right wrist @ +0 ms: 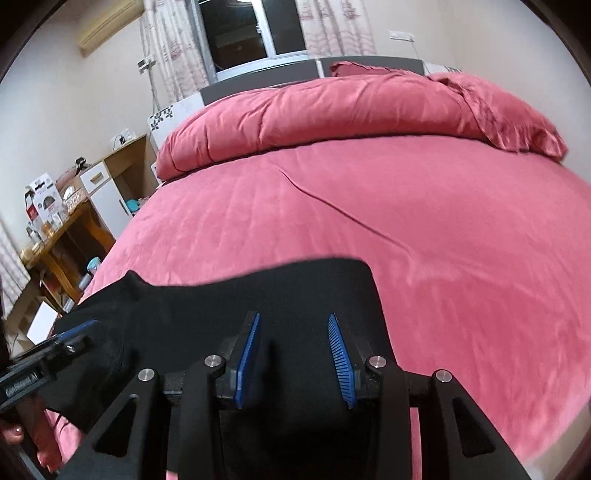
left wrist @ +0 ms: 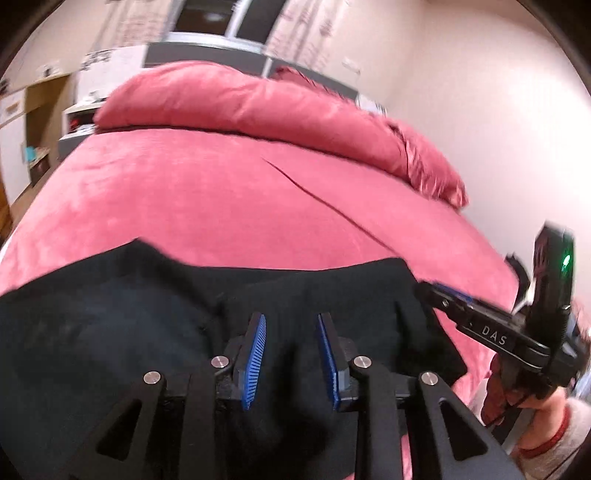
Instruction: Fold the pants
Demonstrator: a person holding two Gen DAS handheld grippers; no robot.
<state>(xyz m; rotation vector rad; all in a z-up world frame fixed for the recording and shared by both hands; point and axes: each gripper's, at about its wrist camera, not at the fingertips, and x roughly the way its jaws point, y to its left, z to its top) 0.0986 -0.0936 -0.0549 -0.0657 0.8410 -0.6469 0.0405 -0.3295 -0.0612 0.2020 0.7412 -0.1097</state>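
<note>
On the near part of a bed (right wrist: 406, 221) covered by a pink sheet lie the black pants (left wrist: 129, 325), spread across the foot of the mattress with their far edge running roughly level from side to side; the cloth shows again in the right wrist view (right wrist: 192, 306), where it reaches the left edge of the bed and hangs a little over it. Above the pants hovers the left gripper (left wrist: 291, 354), its two blue ribbed pads spread apart with only dark cloth visible between them, nothing pinched; whether the pads touch the fabric cannot be told. Beside it sits the right gripper (right wrist: 293, 356), its fingers likewise parted over the right portion of the pants, holding nothing; seen from the left wrist view, that same tool (left wrist: 454, 299) reaches in from the right with its tip at the right edge of the cloth, and a green light glows on its body. At the far end of the bed lies a rolled pink duvet (right wrist: 332, 110), well apart from the pants; a long crease runs slantwise across the sheet between them. Beyond the headboard stands a dark window (right wrist: 251, 29) with patterned curtains; to the left of the bed is a wooden desk (right wrist: 70, 236) crowded with boxes and small items.
</note>
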